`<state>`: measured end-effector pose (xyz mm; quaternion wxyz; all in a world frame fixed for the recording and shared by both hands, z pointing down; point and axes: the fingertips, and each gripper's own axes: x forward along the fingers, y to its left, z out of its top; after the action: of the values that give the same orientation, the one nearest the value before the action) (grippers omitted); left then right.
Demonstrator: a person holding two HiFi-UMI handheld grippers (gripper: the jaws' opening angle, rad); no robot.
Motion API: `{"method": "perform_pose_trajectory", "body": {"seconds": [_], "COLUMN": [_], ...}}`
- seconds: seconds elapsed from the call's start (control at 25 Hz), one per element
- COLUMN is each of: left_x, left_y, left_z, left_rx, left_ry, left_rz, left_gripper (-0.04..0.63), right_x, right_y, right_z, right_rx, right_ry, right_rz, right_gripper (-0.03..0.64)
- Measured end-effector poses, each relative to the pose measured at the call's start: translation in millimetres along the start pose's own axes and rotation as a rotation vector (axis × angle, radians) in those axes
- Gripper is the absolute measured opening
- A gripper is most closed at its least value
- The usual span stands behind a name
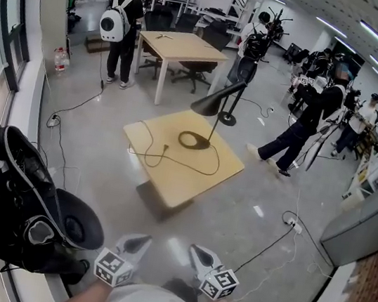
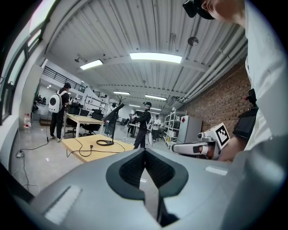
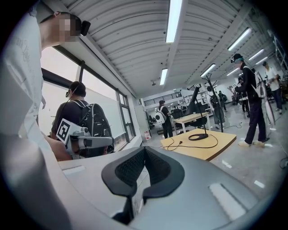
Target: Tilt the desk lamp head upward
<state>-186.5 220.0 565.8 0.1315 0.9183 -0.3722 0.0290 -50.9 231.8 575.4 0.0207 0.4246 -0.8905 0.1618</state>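
A black desk lamp stands on a low wooden table (image 1: 170, 179) in the middle of the room, well ahead of me. Its ring base (image 1: 192, 140) lies flat, and its cone head (image 1: 214, 101) slopes down to the left. A black cord (image 1: 167, 156) loops across the tabletop. My left gripper (image 1: 136, 243) and right gripper (image 1: 198, 255) are held side by side at the bottom of the head view, far short of the table. Both are shut with nothing between the jaws. The left gripper view shows the lamp (image 2: 111, 118) small in the distance. The right gripper view shows its base (image 3: 198, 136).
A person with a black backpack (image 1: 17, 205) crouches close at my left by the window wall. A taller wooden table (image 1: 181, 44) with office chairs stands behind the lamp table. Several people stand around the room. Cables (image 1: 283, 233) run over the grey floor, and a brick wall is at the right.
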Motion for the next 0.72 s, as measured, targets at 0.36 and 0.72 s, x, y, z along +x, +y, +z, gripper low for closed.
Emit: {"method": "perform_pose_trajectory", "body": {"seconds": [0.36,0.72], "left_x": [21,50], "left_y": [1,7], "left_z": [7,15], "left_rx": [0.006,0.001], "left_ry": [0.014,0.034], "left_rz": [-0.027,-0.031], "left_gripper": [0.002,0.002], "right_x": [-3,1], "right_y": [-21,-51], "right_z": [5,10], "right_rx": [0.002,0.008], "right_ry": [-0.003,0.006], "right_rz": [-0.036,-0.059], "right_gripper": [0.013,0.014]}}
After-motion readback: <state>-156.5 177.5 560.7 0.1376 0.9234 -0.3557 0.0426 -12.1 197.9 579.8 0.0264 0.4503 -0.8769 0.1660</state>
